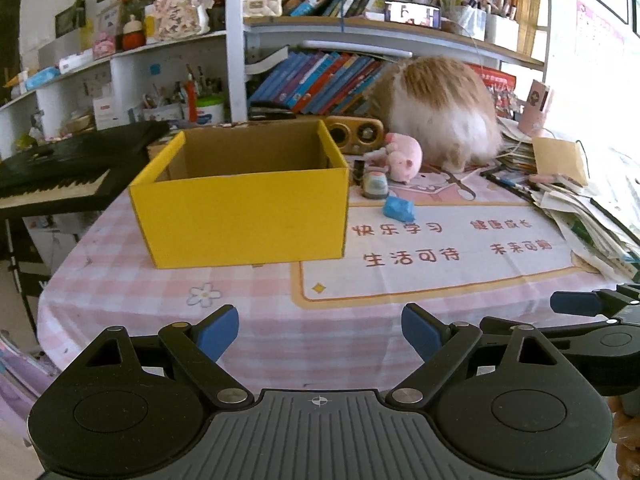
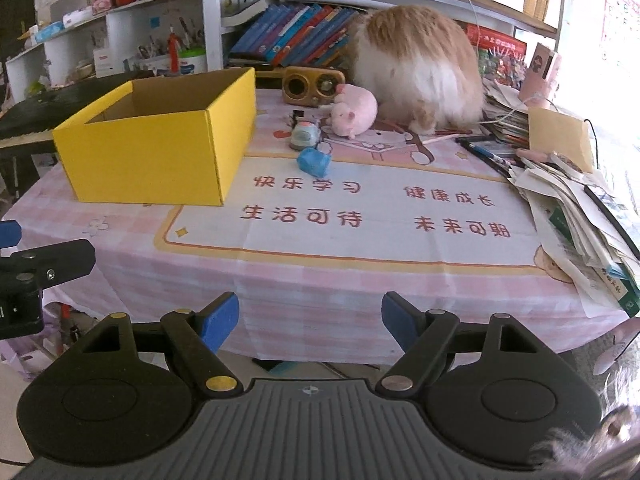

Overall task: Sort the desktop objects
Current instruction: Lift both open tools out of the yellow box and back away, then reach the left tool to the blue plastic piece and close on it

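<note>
Open yellow box left of blue eraser, pink plush.

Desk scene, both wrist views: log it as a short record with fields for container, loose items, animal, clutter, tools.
container: yellow box, open top, inside looks empty
loose items: blue lump, small grey-green toy, pink plush, all on the mat right of the box
animal: fluffy orange-white cat at the back of the desk, facing away
clutter: paper pile at right edge
left tool: open, holding nothing
right tool: open, holding nothing
</note>
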